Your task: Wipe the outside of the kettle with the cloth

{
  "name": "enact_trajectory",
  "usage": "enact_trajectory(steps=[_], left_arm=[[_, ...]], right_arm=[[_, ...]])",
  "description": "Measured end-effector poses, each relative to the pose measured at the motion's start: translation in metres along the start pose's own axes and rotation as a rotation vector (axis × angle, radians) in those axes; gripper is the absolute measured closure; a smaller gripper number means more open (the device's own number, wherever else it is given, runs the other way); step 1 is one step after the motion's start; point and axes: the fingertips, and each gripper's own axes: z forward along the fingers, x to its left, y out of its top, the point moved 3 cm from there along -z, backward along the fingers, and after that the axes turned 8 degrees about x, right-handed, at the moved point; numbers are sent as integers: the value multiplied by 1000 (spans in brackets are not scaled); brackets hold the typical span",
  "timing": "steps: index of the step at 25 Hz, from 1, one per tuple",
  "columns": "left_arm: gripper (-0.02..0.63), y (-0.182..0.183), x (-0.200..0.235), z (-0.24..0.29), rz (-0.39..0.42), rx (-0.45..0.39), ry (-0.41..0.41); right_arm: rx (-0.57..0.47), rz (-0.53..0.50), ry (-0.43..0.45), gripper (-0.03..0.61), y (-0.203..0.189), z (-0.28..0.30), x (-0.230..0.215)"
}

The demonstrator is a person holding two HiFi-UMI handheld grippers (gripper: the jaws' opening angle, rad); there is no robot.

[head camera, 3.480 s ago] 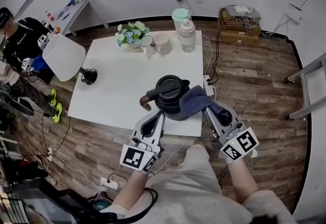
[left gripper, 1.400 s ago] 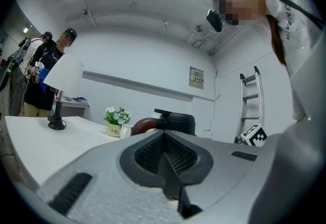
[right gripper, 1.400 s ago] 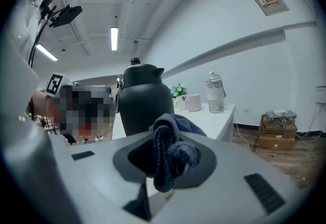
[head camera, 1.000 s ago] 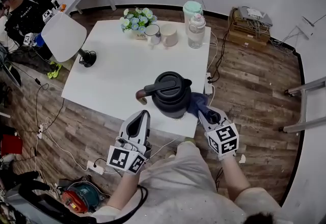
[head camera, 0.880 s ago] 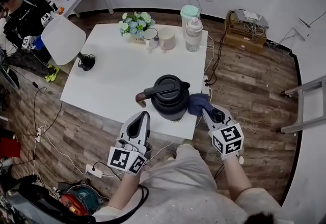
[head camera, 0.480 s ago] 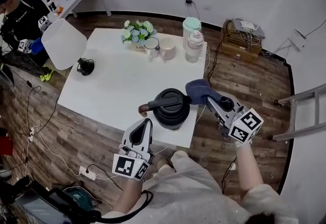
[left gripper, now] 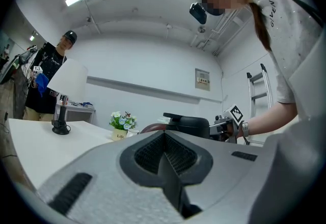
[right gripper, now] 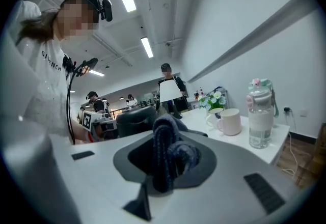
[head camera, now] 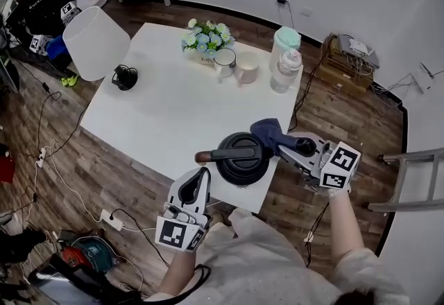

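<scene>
The kettle (head camera: 241, 158) is round and black. It has a smooth flat lid and a long handle that ends in a brown tip. It stands on the white counter (head camera: 173, 102), close to the near edge. The cloth (head camera: 266, 132) is soft, dark blue and bunched into a lump. It lies against the kettle's top right side. The right gripper (head camera: 283, 147) has its jaws closed tight on the cloth, and thick folds bulge out between them. The left gripper (head camera: 200, 175) is held off the counter, in front of the kettle. Its grey ridged jaws are pressed together with nothing in them. From above, the lid hides most of the kettle's body. In the left gripper view only its top peeks over the jaws.
</scene>
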Motion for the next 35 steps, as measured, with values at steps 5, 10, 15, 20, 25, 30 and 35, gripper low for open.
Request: enact_trajectory(steps=[5, 10, 15, 20, 25, 30, 35], left_arm=[[606, -3, 4, 8, 6, -27, 31], [606, -7, 6, 9, -6, -34, 50], [606, -10, 11, 5, -1, -49, 69], [606, 2, 3, 6, -9, -76, 52], [606, 6, 5, 6, 20, -76, 55], [606, 11, 9, 2, 11, -57, 75], [606, 21, 7, 2, 12, -51, 79]], right_arm=[[92, 39, 50, 515, -28, 13, -14], [208, 72, 94, 515, -63, 26, -18], [309, 105, 122, 515, -89, 37, -23], [387, 109, 138, 515, -107, 44, -23], [381, 41, 112, 515, -91, 34, -34], [272, -100, 189, 515, -11, 13, -29], [243, -291, 361, 515, 55, 11, -1]])
